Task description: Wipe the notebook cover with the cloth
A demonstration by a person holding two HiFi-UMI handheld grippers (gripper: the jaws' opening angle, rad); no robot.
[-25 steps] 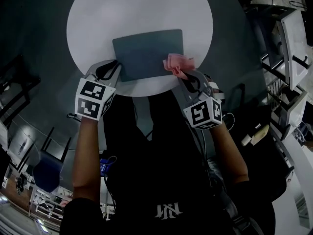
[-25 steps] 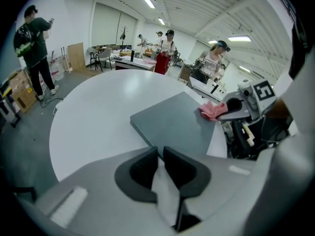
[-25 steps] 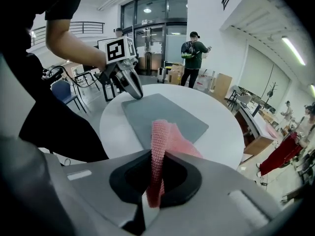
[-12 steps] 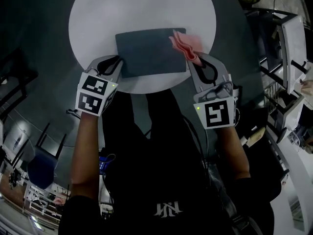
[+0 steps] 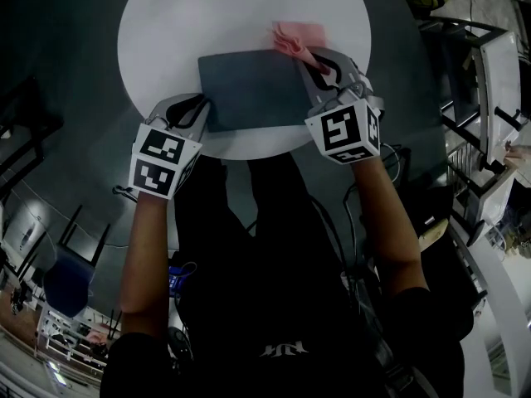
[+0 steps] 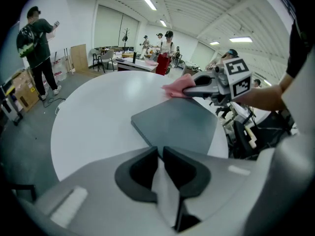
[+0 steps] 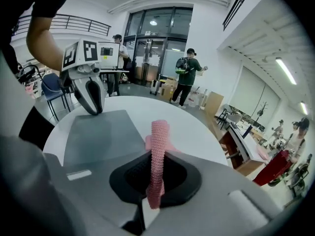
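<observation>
Right now my right tongs (image 7: 156, 175) are clamped on the pink cloth (image 7: 158, 141), which stands up as a folded ridge between the jaws; its loose end spills past the tips at the far right corner of the notebook (image 5: 253, 89), mostly onto the white table (image 5: 166, 23) just beyond that corner; my left tongs (image 6: 160, 154) are closed with nothing between them, their tips down at the notebook's near left corner, where they seem to pin it, though I cannot tell how hard they press; the notebook lies flat, dark and closed, near my edge of the round table, between my two tools. I judge the wiping itself is in hand, with the cloth at the far right end of a pass; the next move calls for drawing the cloth back over the dark surface with its loose part flat on it, while the left tongs hold the corner so the notebook does not slide.
</observation>
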